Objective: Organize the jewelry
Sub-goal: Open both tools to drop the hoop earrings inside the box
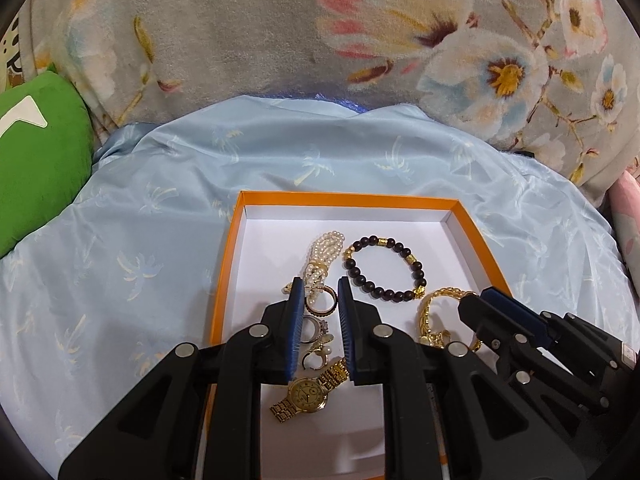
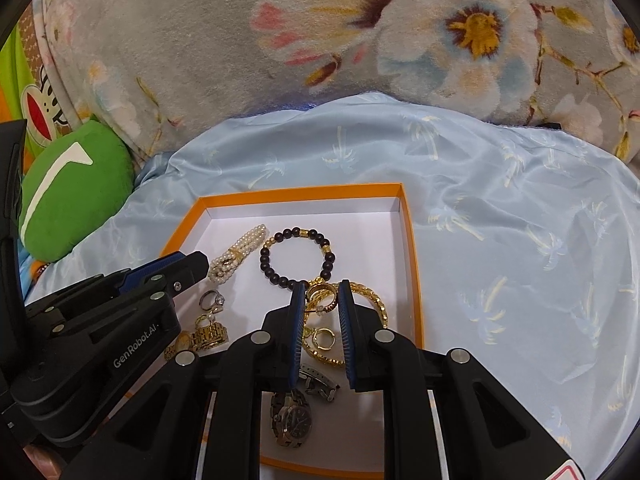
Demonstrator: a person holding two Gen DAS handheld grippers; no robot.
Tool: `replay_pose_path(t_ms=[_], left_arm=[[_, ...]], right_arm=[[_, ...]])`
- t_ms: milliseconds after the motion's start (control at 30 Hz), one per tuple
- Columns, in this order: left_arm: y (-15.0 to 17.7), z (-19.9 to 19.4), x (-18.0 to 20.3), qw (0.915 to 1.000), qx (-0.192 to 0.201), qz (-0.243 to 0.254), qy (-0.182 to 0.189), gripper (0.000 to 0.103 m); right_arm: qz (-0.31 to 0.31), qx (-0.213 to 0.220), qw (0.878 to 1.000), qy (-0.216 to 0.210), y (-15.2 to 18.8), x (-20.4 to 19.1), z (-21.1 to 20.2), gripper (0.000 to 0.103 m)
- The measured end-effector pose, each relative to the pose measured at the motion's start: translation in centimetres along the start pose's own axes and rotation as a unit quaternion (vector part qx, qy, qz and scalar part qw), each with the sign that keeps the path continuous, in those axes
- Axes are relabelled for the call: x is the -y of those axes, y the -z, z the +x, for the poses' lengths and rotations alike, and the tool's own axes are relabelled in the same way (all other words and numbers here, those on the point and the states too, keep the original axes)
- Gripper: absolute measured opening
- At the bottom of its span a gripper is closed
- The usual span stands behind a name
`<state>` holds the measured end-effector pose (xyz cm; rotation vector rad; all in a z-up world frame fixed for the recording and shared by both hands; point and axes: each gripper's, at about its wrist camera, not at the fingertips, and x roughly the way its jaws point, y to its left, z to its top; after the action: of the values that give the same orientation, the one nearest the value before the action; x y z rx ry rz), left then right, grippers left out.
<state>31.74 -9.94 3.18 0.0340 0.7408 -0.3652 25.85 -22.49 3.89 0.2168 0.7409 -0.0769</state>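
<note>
Your left claw (image 1: 320, 286) hangs over the near-left part of the orange box (image 1: 224, 280), its blue pads a narrow gap apart with nothing pinched between them. Seen through that gap are a dark-rimmed gold hoop (image 1: 320, 300), a silver ring (image 1: 314, 326) and a small pearl ring (image 1: 318, 354), all lying on the white box floor. Just nearer the camera lies the gold watch (image 1: 308, 394), partly under the right finger.

Your right claw (image 2: 320, 284) hovers over the near-right part of the same box, jaws likewise slightly apart and empty. Between its pads you see gold hoop earrings (image 2: 320, 292) and a smaller gold hoop (image 2: 323, 337); a gold chain bracelet (image 2: 374, 300) curves around the right finger. A steel watch (image 2: 294, 416) lies below, near the front edge.

Farther in, the dark bead bracelet (image 2: 296, 256) rests mid-box, with the pearl bracelet (image 2: 236, 256) just to its left, apart from it.

The box sits on a pale blue palm-print sheet (image 1: 140, 220) on the bed. Beyond it lie a floral blanket (image 1: 240, 20) and, at left, a green cushion (image 1: 40, 152).
</note>
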Motion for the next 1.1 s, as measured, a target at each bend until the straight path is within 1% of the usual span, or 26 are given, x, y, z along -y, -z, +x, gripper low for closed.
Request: replay_pose_path(t_ms=[233, 900, 1000, 1033, 1067, 1100], left_arm=[[0.08, 0.29, -0.01, 1.0000, -0.005, 0.001, -0.007, 0.019], [0.13, 0.32, 0.08, 0.9999, -0.005, 0.006, -0.011, 0.019], [0.18, 0.33, 0.16, 0.9998, -0.003, 0.009, -0.016, 0.019], [0.24, 0.29, 0.20, 0.9998, -0.002, 0.010, -0.018, 0.019], [0.34, 0.15, 0.21, 0.9997, 0.000, 0.011, -0.021, 0.019], [0.44, -0.02, 0.25, 0.9996, 0.003, 0.012, -0.025, 0.019]], right_arm=[[-0.008, 0.002, 1.000, 0.005, 0.09, -0.10, -0.05, 0.018], [-0.012, -0.001, 1.000, 0.004, 0.11, -0.25, -0.01, 0.018], [-0.012, 0.000, 1.000, 0.004, 0.10, -0.23, -0.09, 0.019], [-0.012, 0.002, 1.000, 0.004, 0.16, -0.24, -0.16, 0.020], [-0.012, 0.005, 1.000, 0.005, 0.33, -0.22, -0.36, 0.025], [-0.013, 0.008, 1.000, 0.007, 0.50, -0.20, -0.59, 0.028]])
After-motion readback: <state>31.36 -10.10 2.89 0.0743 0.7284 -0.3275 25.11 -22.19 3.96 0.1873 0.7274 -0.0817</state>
